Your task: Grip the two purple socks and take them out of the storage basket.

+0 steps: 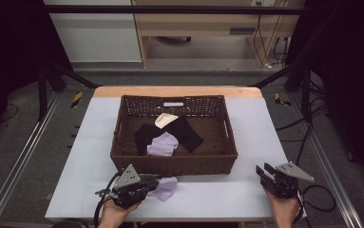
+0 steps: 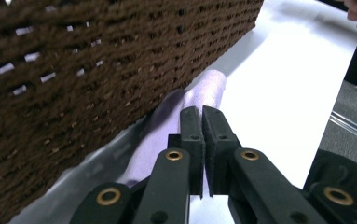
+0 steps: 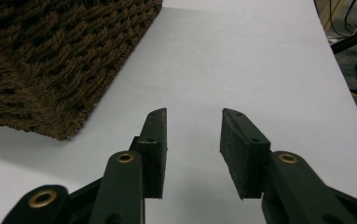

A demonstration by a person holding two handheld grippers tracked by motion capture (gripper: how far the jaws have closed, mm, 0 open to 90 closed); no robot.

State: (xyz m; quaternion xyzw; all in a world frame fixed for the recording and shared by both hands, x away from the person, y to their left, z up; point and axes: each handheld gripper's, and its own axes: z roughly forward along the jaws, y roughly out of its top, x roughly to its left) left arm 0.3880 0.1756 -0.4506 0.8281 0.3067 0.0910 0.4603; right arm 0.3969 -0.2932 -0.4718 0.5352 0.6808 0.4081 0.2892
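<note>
A: Lilac cloth [image 1: 165,188] lies on the tabletop [image 1: 217,192] just in front of the basket [image 1: 175,164], close against its near wall. The left claw [image 1: 152,182] is at its left edge.

B: Is that claw gripping it?

A: In the left gripper view the jaws are pressed together over the cloth [image 2: 185,105], with no gap to speak of between the pads. Whether fabric is actually caught between them I cannot tell; the cloth runs under and past the tips alongside the basket [image 2: 87,70].

B: And the other one?

A: The right claw [image 1: 264,170] sits near the basket's right front corner, well apart from the cloth. Its jaws are spread wide, holding nothing, over bare tabletop [image 3: 241,60], with the basket's corner [image 3: 59,60] to their left in the right gripper view.

B: What is inside the basket?

A: A second lilac piece [image 1: 162,145] toward the front, lying on a black cloth [image 1: 189,133]. Behind those, nearer the back wall, a cream cloth [image 1: 165,119].
</note>
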